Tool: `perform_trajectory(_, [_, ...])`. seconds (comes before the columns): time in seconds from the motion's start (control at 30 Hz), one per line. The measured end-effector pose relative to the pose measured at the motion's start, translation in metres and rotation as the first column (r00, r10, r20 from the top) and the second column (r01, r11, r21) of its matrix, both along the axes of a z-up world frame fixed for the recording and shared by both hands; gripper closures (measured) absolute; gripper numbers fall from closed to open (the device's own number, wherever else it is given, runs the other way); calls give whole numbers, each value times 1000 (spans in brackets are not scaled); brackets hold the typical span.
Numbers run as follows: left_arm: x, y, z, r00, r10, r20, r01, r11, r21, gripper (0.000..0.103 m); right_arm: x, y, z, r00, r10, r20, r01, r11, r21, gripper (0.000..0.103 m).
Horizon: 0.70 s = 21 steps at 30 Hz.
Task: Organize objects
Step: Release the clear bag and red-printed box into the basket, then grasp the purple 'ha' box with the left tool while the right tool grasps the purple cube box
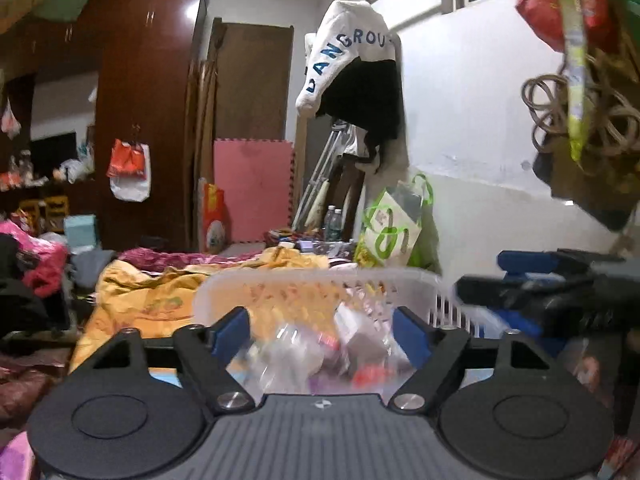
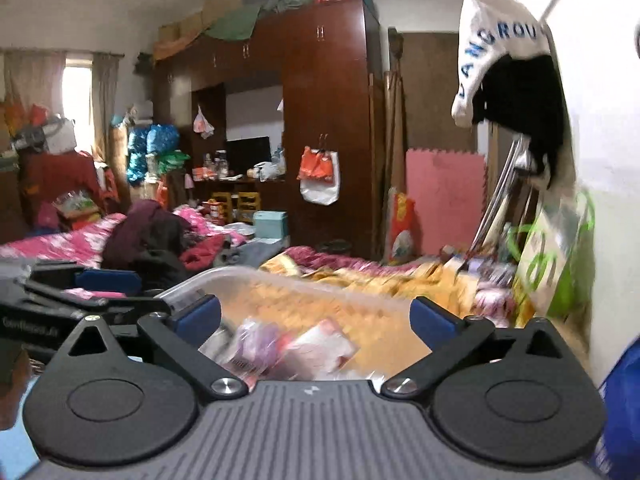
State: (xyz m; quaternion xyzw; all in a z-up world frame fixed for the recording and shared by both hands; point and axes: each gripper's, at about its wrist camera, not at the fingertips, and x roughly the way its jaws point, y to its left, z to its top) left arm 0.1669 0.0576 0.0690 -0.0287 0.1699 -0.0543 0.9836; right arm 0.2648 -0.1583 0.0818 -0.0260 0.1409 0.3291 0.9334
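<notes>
Bed (image 2: 384, 280): the largest surface, spread with yellow and pink bedding, lying at 12 o'clock beyond both claws; the basket appears to rest on it, though blur hides the contact.
Basket (image 1: 320, 280): translucent white plastic with a slatted wall, just ahead of you; its near rim crosses both wrist views below centre. Treat it as the collecting place for the task.
Contents (image 1: 320, 352): clear bags and small pink and white packets lie inside the basket, between the fingers as each camera sees them; they are too blurred to name singly.
Left claw (image 1: 322, 330): spread wide, nothing between its blue pads (image 1: 230, 330), hanging over the basket's near edge.
Right claw (image 2: 316, 316): spread to its widest and empty, over the same basket; the left claw shows at 9 o'clock in its view.
Step in hand (judged): both claws look free of the load, so you are likely between placements.
How to do it well: keep both claws spread while you clear the rim, so that no bag is dragged out. Choose the next loose item on the bed before you lower a claw.
Risk (judged): slack plastic bags may snag a finger.
</notes>
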Motion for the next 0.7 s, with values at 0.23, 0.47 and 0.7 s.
perform_trajectory(0.23, [-33,11,-58,993,54,-108,-52,998,28,15,-51,-11,-60,999,31,-28,-32,997,-67,0])
perform_trajectory(0.47, [6,9,-90,967,75,-242,-61,996,67,15,-31,-4,-97,988,11,-155,-13,1000,-12,0])
perform_trajectory(0.7, [19,5,-104,957,119,-265,-103,992,72,44,-34,10,-110,984,-20,-176,11,999,-49,0])
